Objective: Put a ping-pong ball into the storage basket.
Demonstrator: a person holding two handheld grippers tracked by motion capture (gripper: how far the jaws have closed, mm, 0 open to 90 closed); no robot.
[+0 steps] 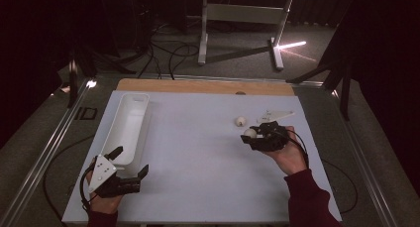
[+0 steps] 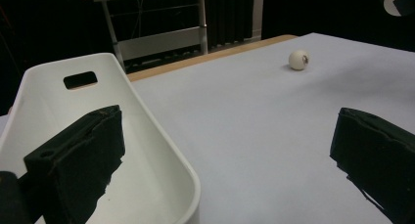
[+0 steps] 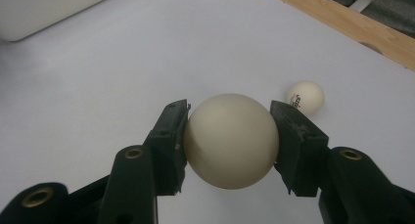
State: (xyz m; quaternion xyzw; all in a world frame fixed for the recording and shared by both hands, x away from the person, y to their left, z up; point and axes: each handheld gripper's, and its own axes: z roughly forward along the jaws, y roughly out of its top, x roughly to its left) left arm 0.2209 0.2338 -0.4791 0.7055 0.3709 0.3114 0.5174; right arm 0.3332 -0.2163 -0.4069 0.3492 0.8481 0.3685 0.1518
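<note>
Right gripper [image 3: 229,136] clenched a cream ball [image 3: 230,140] above the table's [image 1: 198,157] right half. Second ball [image 1: 240,121], apparently printed, lay just beyond. Left gripper [image 1: 130,161] gaped wide at the white tray's [image 1: 125,130] near end.

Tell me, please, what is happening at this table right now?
A person works at a white table with tongs in each hand. The right tongs are shut on a cream ball, held near a second ball that lies on the table. The left tongs are open, one jaw inside the near end of a white tray that looks empty.
</note>
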